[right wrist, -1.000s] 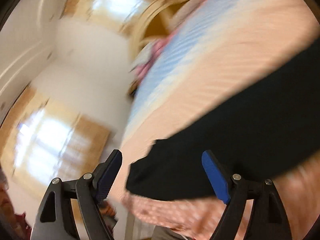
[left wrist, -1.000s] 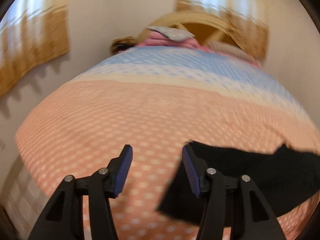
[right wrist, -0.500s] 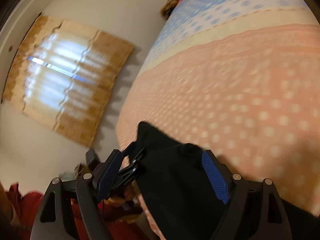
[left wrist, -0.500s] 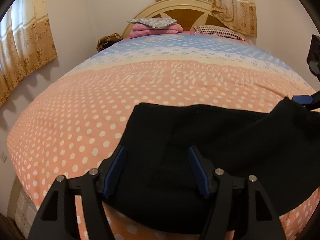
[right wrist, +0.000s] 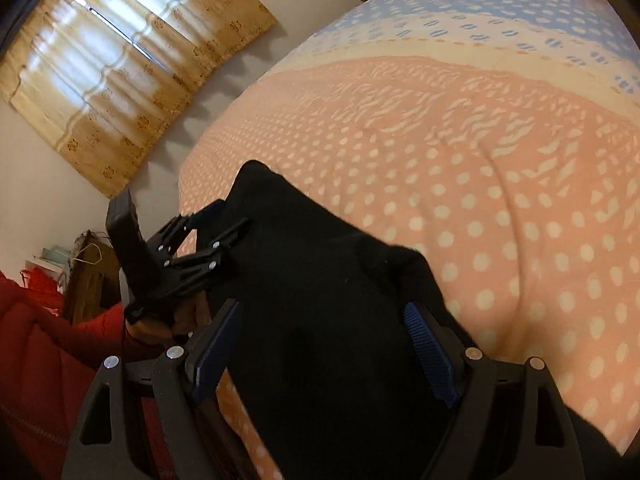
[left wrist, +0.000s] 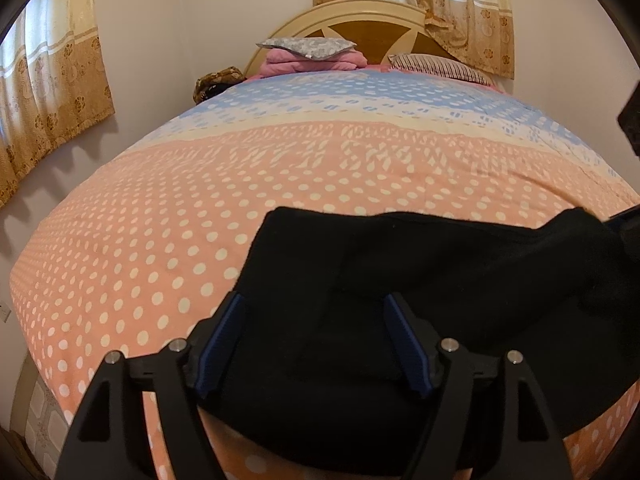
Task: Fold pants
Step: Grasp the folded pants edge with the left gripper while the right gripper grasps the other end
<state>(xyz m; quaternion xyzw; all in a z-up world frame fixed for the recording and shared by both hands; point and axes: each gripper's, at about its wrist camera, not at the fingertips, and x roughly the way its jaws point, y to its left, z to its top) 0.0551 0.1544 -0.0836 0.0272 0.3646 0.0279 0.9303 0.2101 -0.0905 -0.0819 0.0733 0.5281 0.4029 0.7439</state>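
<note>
A second ago the left wrist view showed mostly bare bedspread with the black pants [left wrist: 400, 280] only at its right edge; now the cloth fills the lower half of that view, and the left gripper [left wrist: 314, 340] has come in over it, its jaws standing wide apart with the dark fabric lying between and beneath the blue pads. The right gripper [right wrist: 322, 350] has swung round as well: its view was a blur across the bed a second ago and is now steady, looking along the pants toward the left gripper, which shows at the far end of the cloth with the person's hand [right wrist: 160, 324] on its handle. The right jaws are also apart, straddling a raised bunch of fabric without pinching it, as far as the pads show. The pants lie near the foot edge of the bed [left wrist: 200, 220], on the pink dotted part of the cover, stretched crosswise between the two tools (the black cloth hides seams and legs, so which end is the waist I cannot tell). Judged from this, both grippers are now placed for a grasp at opposite ends, and no fold has yet begun.
</note>
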